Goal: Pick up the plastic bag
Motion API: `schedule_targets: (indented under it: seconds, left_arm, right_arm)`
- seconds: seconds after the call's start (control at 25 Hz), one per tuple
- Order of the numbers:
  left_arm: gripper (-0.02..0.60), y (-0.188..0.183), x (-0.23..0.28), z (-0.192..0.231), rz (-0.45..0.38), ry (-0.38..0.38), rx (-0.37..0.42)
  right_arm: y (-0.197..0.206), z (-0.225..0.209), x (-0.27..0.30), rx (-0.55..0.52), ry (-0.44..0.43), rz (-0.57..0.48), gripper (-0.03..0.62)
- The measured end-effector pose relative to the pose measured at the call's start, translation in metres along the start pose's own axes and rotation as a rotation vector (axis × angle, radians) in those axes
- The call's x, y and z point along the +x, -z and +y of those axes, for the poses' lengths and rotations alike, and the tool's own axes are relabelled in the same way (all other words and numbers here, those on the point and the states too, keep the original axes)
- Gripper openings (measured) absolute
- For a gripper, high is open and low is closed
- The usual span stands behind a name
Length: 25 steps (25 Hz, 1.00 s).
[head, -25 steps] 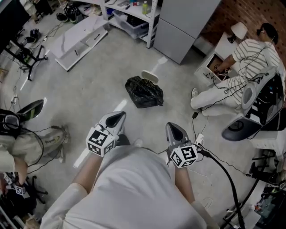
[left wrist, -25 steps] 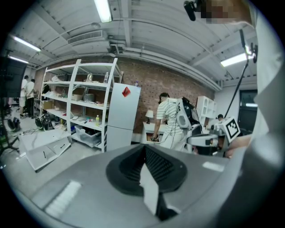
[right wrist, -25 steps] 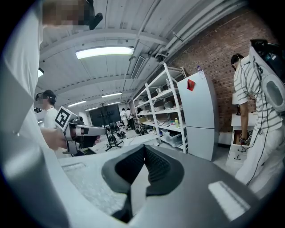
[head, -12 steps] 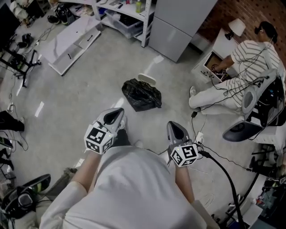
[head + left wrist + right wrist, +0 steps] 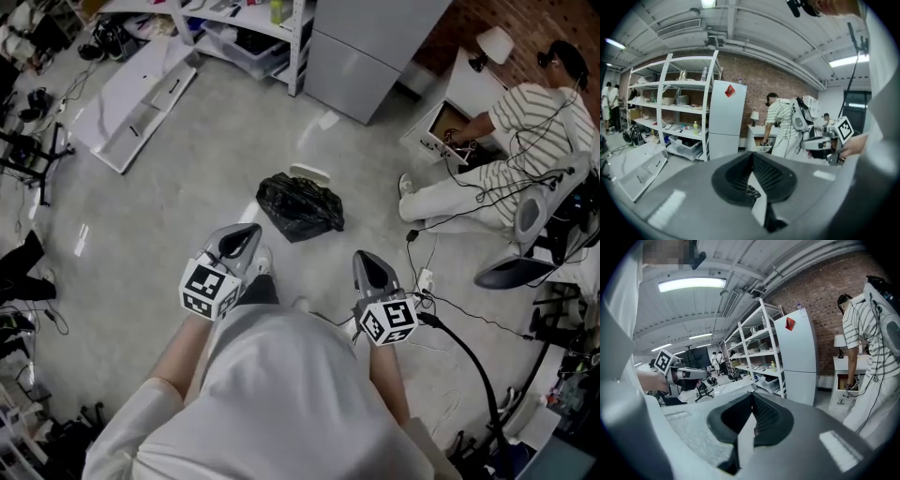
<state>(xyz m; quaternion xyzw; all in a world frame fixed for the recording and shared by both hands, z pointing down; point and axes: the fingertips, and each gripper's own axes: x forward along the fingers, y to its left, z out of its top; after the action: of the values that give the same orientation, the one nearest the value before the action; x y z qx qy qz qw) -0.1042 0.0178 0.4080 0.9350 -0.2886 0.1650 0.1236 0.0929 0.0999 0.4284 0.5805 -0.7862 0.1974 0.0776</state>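
A crumpled black plastic bag (image 5: 300, 205) lies on the grey concrete floor ahead of me in the head view. My left gripper (image 5: 251, 229) is held at waist height, shut and empty, its tip short of the bag's near left side. My right gripper (image 5: 365, 259) is level with it to the right, also shut with nothing in it. In the left gripper view a sliver of the bag (image 5: 752, 191) shows through the closed jaws. In the right gripper view the jaws meet with nothing between them and the bag is hidden.
A white tray-like item (image 5: 309, 173) lies just behind the bag. A grey cabinet (image 5: 370, 47) and white shelving (image 5: 239, 28) stand at the back. A seated person in a striped shirt (image 5: 534, 112) works at the right, with cables (image 5: 450, 319) on the floor. A white panel (image 5: 131, 94) lies at the left.
I have walked forward: the bag now lies nearer my grippers, and the gear at the left has slid back out of view. Both grippers stay shut.
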Motion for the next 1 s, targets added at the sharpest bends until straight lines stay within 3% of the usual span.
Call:
schedule_targets:
  seconds: [0.36,0.68,1.0]
  left_arm:
    - [0.005,-0.014,0.031,0.075,0.038,0.084,0.087]
    - [0.004,-0.009,0.048,0.127,0.077,0.143,0.083]
    - [0.004,0.002,0.069,0.14,0.109,0.151,0.044]
  right_arm:
    - [-0.021,0.002,0.069,0.002,0.076,0.009,0.002]
    - [-0.026,-0.001,0.114,0.0,0.141,0.038,0.002]
    - [-0.013,-0.019,0.123,0.035,0.17,0.085,0.002]
